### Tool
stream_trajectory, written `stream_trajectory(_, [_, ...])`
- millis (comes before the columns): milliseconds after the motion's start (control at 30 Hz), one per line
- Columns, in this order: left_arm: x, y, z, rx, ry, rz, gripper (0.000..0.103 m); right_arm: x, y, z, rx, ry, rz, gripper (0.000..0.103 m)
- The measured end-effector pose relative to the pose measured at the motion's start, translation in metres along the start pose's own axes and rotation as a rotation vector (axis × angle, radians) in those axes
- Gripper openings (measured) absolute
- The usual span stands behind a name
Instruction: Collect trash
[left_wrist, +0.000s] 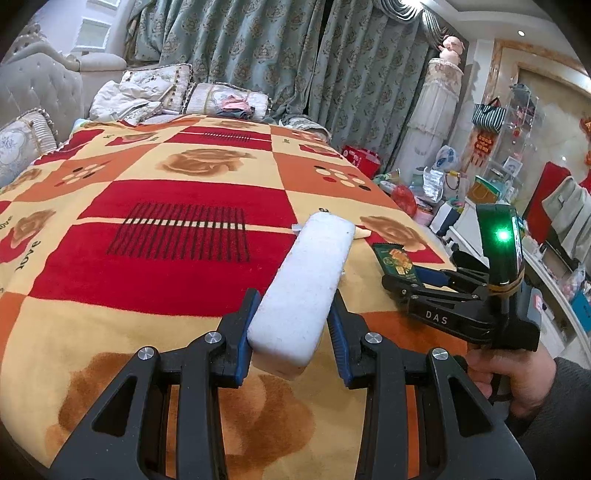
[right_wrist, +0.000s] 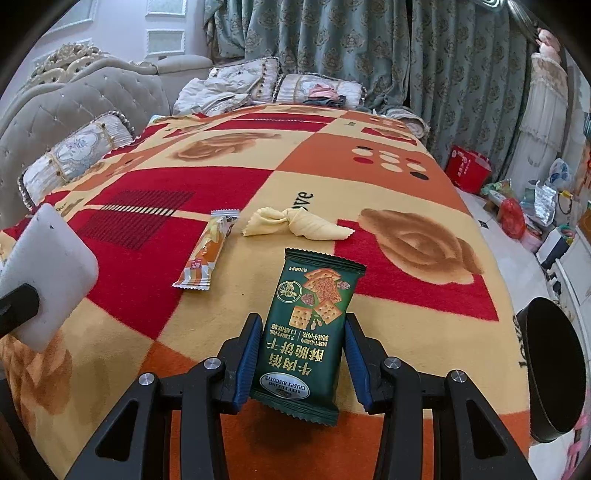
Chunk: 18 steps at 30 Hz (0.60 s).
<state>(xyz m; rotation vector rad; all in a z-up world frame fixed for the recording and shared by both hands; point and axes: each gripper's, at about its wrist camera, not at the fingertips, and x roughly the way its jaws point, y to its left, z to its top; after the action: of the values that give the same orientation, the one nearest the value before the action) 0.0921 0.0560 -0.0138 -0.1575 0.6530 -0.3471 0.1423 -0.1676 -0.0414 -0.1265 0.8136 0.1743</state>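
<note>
A dark green biscuit packet (right_wrist: 309, 332), printed "BEEF FILLING CRISPY BISCUITS" beside pictured crackers, sits clamped in the right hand-held gripper (right_wrist: 301, 363) above the bed (right_wrist: 424, 321). Beyond the packet lie an orange wrapper (right_wrist: 207, 251) and a crumpled yellow wrapper (right_wrist: 295, 223). Left of the packet, the left hand-held gripper (left_wrist: 293, 339) grips a white foam block (left_wrist: 306, 284).

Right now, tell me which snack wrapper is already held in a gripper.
The dark green biscuit packet, clamped between the right gripper fingers. The orange-and-white striped snack wrapper lies loose on the patterned blanket, untouched.
</note>
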Motion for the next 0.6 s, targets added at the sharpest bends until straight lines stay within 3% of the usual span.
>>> stream_trajectory(600, [0.0033, -0.0028, -0.004, 0.019, 0.002, 0.01, 0.034, -0.0027, -0.0008, -0.0003, 0.004, -0.012, 0.002, 0.042])
